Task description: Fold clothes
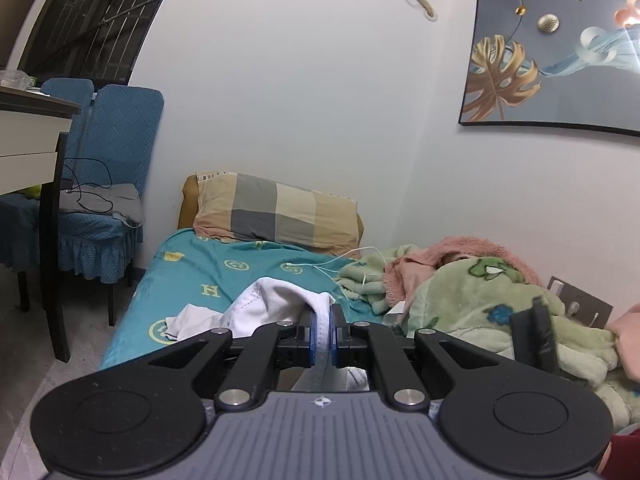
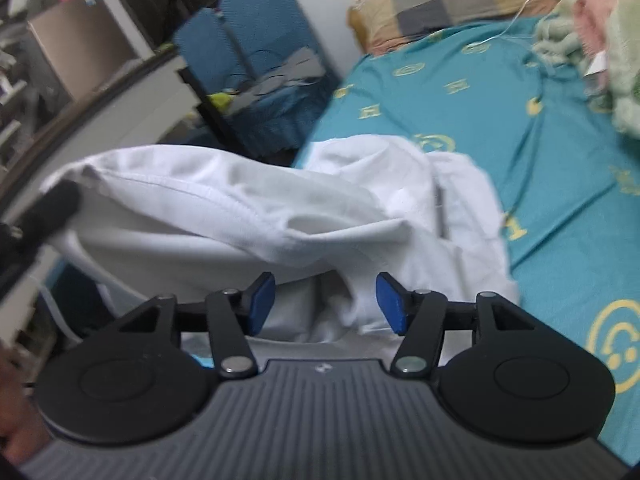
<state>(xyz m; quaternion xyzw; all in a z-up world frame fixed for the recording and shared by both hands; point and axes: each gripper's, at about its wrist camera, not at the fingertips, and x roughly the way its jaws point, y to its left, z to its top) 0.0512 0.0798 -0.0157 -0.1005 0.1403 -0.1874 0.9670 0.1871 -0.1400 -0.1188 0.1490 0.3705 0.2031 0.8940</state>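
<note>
The left gripper (image 1: 324,334) is pinching the white shirt (image 1: 276,308). Its two blue pads are squeezing close together with a fold of cloth between them. In the left wrist view, the shirt is going from the pads up toward 11 o'clock and drooping down onto the teal bed sheet (image 1: 188,268). A checked pillow (image 1: 276,216) is lying at 12 o'clock, and a green blanket (image 1: 480,300) is piled at 3 o'clock.

The right gripper (image 2: 325,304) is standing wide open, holding nothing. In the right wrist view, the white shirt (image 2: 248,208) is bunched right in front of the open pads, at 12 o'clock. Some cloth is sitting between the pads, but they are not pressing on it. The shirt's long way is running from 9 o'clock, where the other gripper is holding it up past the bed's edge, across to 3 o'clock, where it is resting on the teal bed sheet (image 2: 540,160).

The right gripper is the free one and is very near the cloth. It probably needs to close on an edge so both can spread the shirt flat.
</note>
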